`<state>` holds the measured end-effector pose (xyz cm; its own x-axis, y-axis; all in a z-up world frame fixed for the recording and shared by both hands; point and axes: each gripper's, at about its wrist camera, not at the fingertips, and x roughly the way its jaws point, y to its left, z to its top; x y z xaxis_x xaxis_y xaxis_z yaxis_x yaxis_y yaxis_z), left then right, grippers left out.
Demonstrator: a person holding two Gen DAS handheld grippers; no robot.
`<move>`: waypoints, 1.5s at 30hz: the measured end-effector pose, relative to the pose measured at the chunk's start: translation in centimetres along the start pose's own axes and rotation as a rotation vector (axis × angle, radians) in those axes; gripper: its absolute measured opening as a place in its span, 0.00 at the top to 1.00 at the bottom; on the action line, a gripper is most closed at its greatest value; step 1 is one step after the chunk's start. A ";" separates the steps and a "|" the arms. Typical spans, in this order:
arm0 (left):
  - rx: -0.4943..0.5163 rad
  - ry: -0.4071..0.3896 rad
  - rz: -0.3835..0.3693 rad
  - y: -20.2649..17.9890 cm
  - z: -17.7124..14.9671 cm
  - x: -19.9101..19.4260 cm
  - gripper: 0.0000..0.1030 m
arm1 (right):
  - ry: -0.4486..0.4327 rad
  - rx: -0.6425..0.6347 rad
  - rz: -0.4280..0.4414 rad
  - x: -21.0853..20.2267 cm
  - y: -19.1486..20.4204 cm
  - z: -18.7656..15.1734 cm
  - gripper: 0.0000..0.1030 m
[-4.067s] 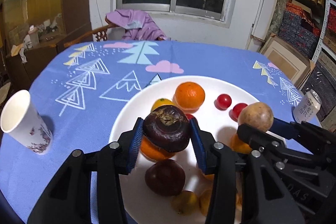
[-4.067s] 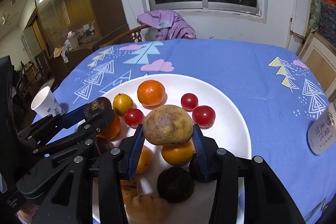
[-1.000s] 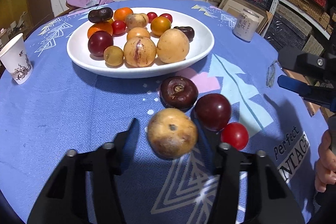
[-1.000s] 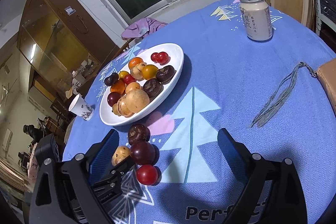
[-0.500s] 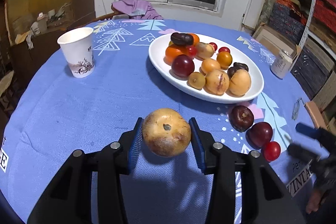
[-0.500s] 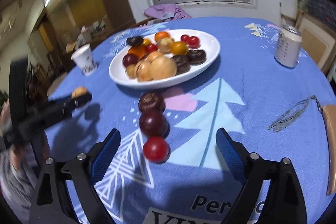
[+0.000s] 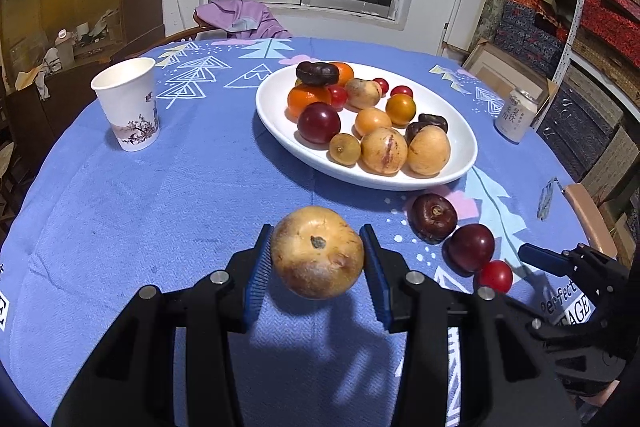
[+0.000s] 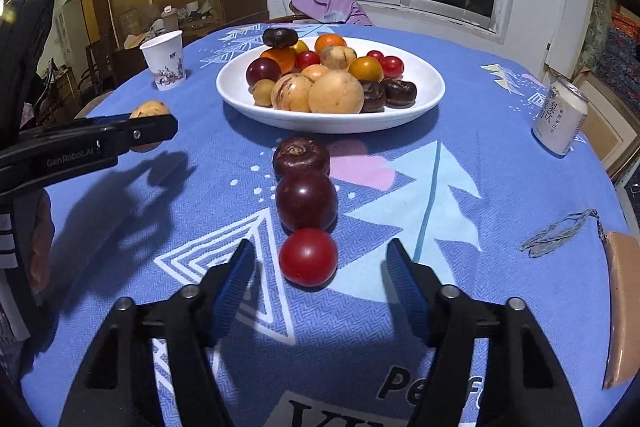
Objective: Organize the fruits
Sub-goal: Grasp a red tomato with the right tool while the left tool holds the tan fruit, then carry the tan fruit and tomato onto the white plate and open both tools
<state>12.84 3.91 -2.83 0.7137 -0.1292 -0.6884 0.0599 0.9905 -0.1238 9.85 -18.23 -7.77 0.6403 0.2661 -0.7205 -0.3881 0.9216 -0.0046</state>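
My left gripper (image 7: 317,271) is shut on a tan round fruit (image 7: 317,251) and holds it above the blue cloth, in front of the white plate (image 7: 460,123) of several fruits. It shows at the left of the right wrist view (image 8: 152,126). A dark mangosteen (image 8: 301,155), a purple plum (image 8: 306,201) and a red tomato (image 8: 308,257) lie in a line on the cloth before the plate (image 8: 434,83). My right gripper (image 8: 320,275) is open and empty, just behind the tomato.
A paper cup (image 7: 127,104) stands at the left. A drink can (image 8: 560,121) stands at the right. A grey cord (image 8: 560,233) and a tan pouch (image 8: 622,307) lie at the right table edge. A chair with purple cloth (image 7: 244,19) is behind the table.
My left gripper closed on the tan fruit, lifted it from beside the row and carried it left. My right gripper has come in low behind the red tomato.
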 end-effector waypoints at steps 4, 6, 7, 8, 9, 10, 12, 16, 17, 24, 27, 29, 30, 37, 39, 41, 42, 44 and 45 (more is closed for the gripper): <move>0.011 0.003 -0.003 -0.2 -0.2 0.0 0.59 | 0.017 -0.003 0.010 0.5 0.0 0.0 0.52; 0.016 0.005 -0.002 -0.3 -0.2 0.0 0.59 | 0.022 -0.010 0.013 0.6 0.1 0.0 0.54; 0.019 0.007 -0.002 -0.4 -0.3 0.0 0.59 | 0.022 -0.009 0.015 0.6 0.1 0.0 0.54; 0.020 0.008 -0.001 -0.4 -0.3 0.1 0.59 | 0.021 -0.007 0.016 0.6 0.1 0.0 0.55; 0.022 0.009 0.000 -0.4 -0.3 0.1 0.59 | 0.022 -0.001 0.018 0.6 0.0 0.0 0.57; 0.022 0.012 0.000 -0.4 -0.3 0.2 0.59 | 0.026 0.003 0.019 0.7 0.0 0.0 0.59; 0.023 0.016 0.001 -0.4 -0.4 0.4 0.59 | 0.038 0.014 0.035 1.0 -0.2 0.0 0.62; 0.023 0.027 0.004 -0.4 -0.5 0.7 0.59 | 0.041 0.013 0.046 1.1 0.0 0.0 0.67; 0.024 0.030 0.005 -0.3 -0.5 0.8 0.59 | 0.042 0.017 0.052 1.1 0.0 0.0 0.69; 0.027 0.047 0.006 -0.4 -0.7 1.4 0.59 | 0.038 0.031 0.078 0.9 -0.1 0.0 0.69; 0.024 0.047 0.009 -0.4 -0.7 1.5 0.59 | 0.032 0.038 0.088 0.7 -0.1 0.1 0.69; 0.020 0.043 0.008 -0.3 -0.7 1.4 0.59 | 0.017 0.051 0.099 0.2 -0.3 0.2 0.69; 0.018 0.040 0.007 -0.3 -0.7 1.3 0.59 | 0.006 0.059 0.107 -0.1 -0.5 0.4 0.69; 0.019 0.001 0.007 -0.4 -0.4 0.6 0.59 | -0.064 0.121 0.124 -2.0 -2.3 1.1 0.69; 0.026 -0.013 0.022 -0.6 -0.4 0.4 0.59 | -0.071 0.132 0.126 -2.2 -2.5 1.3 0.69; 0.031 -0.027 0.037 -0.6 -0.3 0.3 0.59 | -0.087 0.134 0.129 -2.6 -2.6 1.5 0.69; 0.034 -0.036 0.048 -0.7 -0.2 0.2 0.59 | -0.095 0.135 0.130 -2.8 -2.7 1.6 0.69; 0.034 -0.051 0.059 -0.8 0.6 0.1 0.59 | -0.111 0.148 0.130 -3.2 -3.1 1.8 0.69; 0.028 -0.051 0.053 -0.7 1.2 0.2 0.59 | -0.113 0.156 0.134 -3.3 -3.4 2.0 0.69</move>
<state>13.74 3.23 -2.04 0.7509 -0.0750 -0.6561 0.0400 0.9969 -0.0681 10.41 -21.63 -3.99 0.6639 0.4105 -0.6251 -0.3727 0.9063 0.1993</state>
